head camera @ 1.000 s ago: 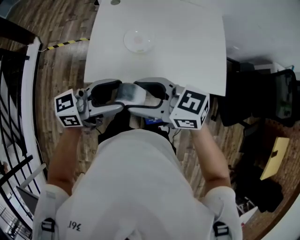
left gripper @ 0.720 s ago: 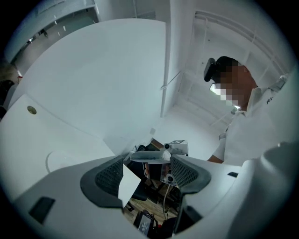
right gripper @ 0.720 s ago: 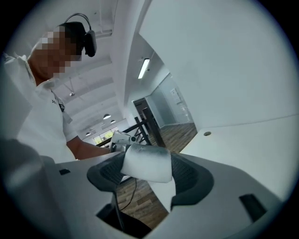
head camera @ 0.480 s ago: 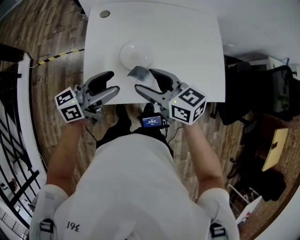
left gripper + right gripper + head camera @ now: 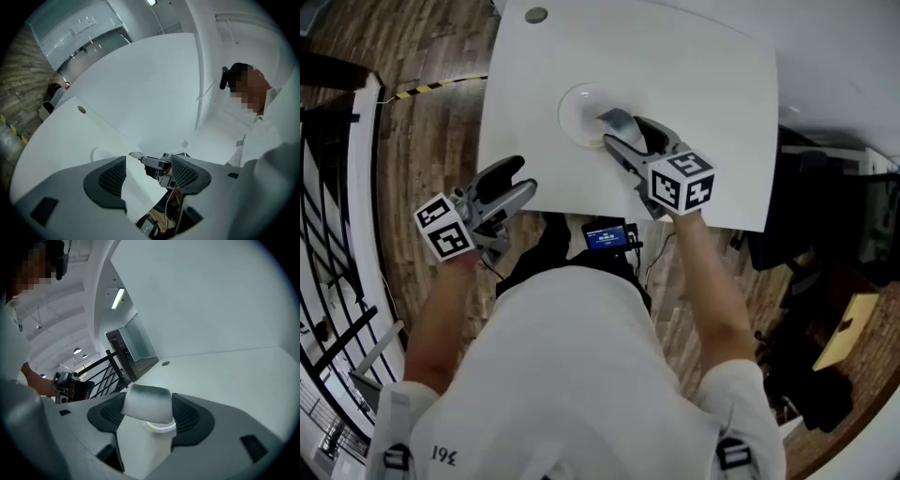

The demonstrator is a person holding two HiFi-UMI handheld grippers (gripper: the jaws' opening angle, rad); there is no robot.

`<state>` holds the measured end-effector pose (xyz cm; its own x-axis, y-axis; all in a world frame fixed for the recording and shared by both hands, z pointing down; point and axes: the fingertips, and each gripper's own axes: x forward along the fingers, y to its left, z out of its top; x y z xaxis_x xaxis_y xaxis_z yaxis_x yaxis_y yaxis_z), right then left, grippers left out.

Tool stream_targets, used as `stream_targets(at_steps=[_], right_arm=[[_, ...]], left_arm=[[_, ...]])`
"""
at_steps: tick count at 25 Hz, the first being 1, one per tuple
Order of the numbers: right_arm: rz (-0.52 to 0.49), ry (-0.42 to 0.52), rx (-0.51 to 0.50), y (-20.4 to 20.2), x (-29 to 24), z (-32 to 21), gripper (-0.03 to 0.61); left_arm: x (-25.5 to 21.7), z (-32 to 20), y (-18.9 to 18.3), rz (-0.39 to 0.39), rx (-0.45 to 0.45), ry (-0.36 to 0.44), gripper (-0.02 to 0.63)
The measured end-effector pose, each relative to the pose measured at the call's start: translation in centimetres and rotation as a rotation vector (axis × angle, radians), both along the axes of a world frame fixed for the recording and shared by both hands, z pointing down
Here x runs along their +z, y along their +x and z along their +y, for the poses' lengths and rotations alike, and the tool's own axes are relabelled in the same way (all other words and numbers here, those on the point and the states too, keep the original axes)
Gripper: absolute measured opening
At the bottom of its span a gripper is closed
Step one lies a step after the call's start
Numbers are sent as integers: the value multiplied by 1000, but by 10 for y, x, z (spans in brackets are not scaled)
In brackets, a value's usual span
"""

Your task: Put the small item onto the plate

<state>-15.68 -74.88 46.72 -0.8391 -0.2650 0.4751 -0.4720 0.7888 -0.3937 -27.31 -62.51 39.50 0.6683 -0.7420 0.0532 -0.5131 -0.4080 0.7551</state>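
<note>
A small pale block with a grey top is clamped in my right gripper, which is shut on it. The block hangs over the right part of a round white plate on the white table. In the right gripper view the block fills the gap between the jaws, with the plate's rim just beneath it. My left gripper stands open and empty at the table's near edge, left of the plate. In the left gripper view it holds nothing, and the plate lies ahead to the left.
A small round hole sits in the table's far left corner. Near the person's body, below the table edge, is a device with a lit screen. A black railing runs along the left, and striped tape lies on the wooden floor.
My right gripper has carried the block from in front of the body forward to above the plate. The left gripper has parted from it and stays back at the table's near edge.
</note>
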Motion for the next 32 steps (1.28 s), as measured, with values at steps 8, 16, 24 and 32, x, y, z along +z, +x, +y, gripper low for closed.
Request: stream_targets(at_steps=[8,16,24,32], right_arm=[[181,87,-79,-20,45,-22,295],[291,185,-157,-47,69,-26,293],[382,270,-176,-58,87,-28,295],[447,346,-181,-61,96,-30,293]], left_arm=[[27,-8,8,28,-15,-88,305],[31,-2,21,50,21,-123,305],[39,7,25,64,54,-160,305],[40,11,27,60,83,-164,305]])
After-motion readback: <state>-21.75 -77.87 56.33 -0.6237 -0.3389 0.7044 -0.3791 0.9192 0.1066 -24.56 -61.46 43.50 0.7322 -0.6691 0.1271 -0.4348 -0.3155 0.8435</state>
